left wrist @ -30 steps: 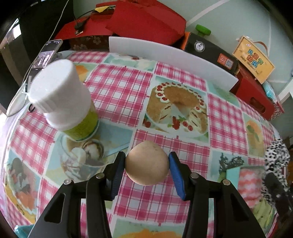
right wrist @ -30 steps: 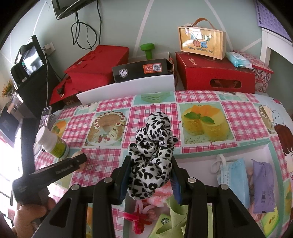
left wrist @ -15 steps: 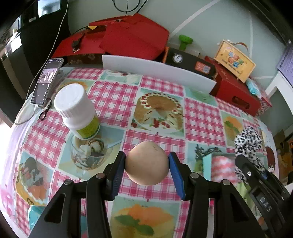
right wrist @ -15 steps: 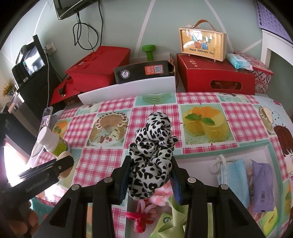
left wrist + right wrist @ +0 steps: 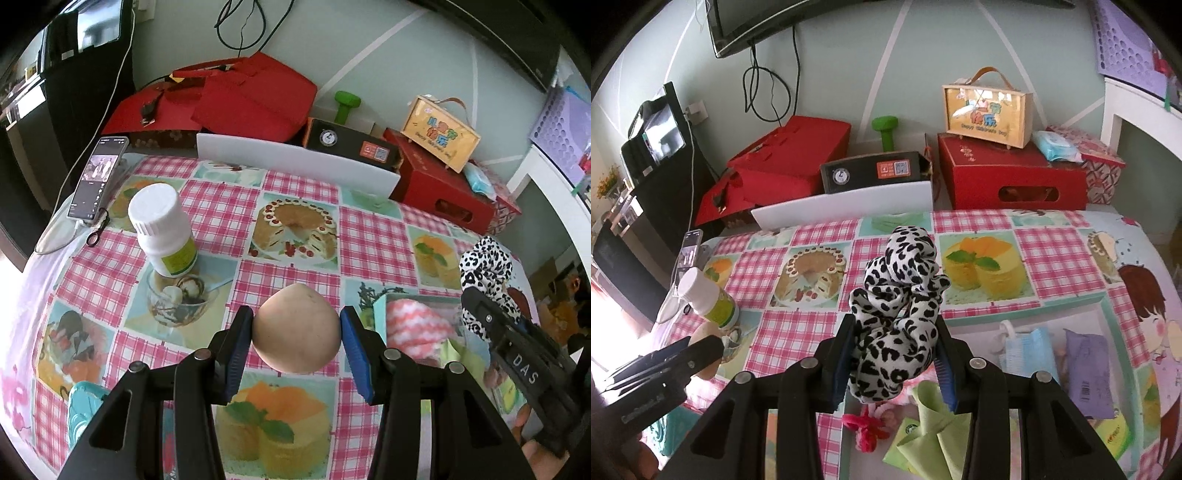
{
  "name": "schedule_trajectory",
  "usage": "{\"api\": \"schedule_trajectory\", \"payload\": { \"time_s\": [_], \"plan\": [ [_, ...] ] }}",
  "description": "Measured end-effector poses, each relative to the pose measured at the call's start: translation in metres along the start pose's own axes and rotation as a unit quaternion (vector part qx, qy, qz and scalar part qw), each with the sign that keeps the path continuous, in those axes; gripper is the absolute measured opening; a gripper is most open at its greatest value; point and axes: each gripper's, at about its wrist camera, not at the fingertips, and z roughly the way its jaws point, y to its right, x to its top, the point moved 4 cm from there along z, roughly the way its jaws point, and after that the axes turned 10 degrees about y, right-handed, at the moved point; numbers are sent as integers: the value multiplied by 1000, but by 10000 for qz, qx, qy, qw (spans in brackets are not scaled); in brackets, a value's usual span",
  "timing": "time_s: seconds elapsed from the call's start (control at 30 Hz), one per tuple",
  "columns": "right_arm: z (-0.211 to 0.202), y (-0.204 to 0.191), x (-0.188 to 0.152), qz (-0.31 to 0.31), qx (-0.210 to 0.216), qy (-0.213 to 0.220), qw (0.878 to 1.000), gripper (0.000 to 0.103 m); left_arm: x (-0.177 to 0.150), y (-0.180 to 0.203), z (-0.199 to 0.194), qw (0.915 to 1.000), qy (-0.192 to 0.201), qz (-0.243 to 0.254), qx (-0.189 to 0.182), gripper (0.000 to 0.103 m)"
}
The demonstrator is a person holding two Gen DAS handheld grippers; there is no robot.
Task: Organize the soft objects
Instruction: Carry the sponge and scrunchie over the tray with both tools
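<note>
Daylight was bright and even. Glare blew out the lower left edge of both views. Fisheye bending curved the frame edges, with black vignetted corners. Focus was sharp; shadows soft.

Beige ball (image 5: 296, 328), leopard-spotted scrunchie (image 5: 897, 325), pink-checked tablecloth (image 5: 373, 236).

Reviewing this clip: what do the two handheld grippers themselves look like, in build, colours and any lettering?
Both are matte black plastic. The left gripper and the right gripper each have two angular arms with cut-out slots, silver rivets at the joints and ribbed blue pads inside the fingers. White lettering "DAS" shows on the right one's side. No cables or sleeves are visible.
</note>
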Motion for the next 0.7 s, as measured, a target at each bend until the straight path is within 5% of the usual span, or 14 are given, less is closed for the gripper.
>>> {"api": "schedule_trajectory", "payload": {
  "time_s": [0.33, 0.7],
  "plan": [
    [-23, 18, 6, 110, -232, 191, 9995, 42, -5, 26, -13, 9992, 39, 258, -286, 50],
    [-51, 73, 6, 524, -819, 287, 9949, 42, -32, 97, -20, 9899, -109, 1087, -905, 50]
  ]
}}
